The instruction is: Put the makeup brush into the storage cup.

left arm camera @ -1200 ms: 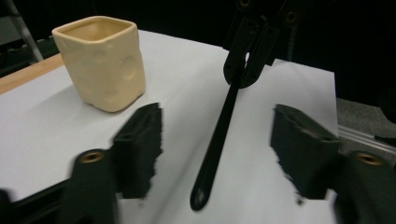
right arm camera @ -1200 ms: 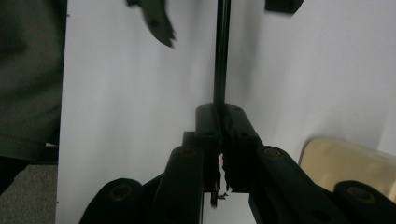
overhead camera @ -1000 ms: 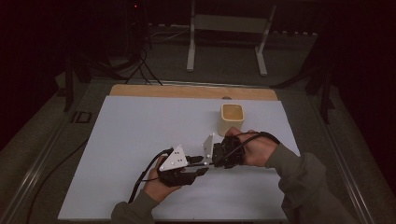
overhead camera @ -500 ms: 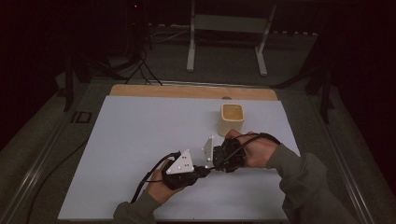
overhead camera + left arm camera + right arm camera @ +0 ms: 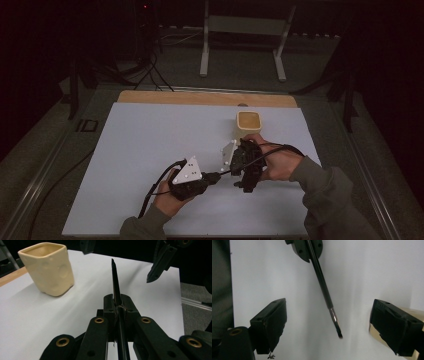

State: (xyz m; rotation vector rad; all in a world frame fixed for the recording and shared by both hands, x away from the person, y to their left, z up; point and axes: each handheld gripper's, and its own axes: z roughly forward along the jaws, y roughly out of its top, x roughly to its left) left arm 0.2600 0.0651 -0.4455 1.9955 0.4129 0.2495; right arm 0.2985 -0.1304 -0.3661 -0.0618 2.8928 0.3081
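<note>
Pen between open jaws

The right gripper (image 5: 325,325) had just been opening, jaws wide apart; the black pen (image 5: 323,287), clamped in the left gripper (image 5: 307,248), slanted between them untouched above the white table (image 5: 362,270).

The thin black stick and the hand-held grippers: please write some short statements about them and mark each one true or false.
1. The left hand-held gripper is shut on the thin black stick. True.
2. The right hand-held gripper clamps the stick. False: its jaws have just been opening, the stick hangs free between them.
3. The cream square cup lies tipped over. False: it stands upright.
4. The cup stands on the white table. True.
</note>
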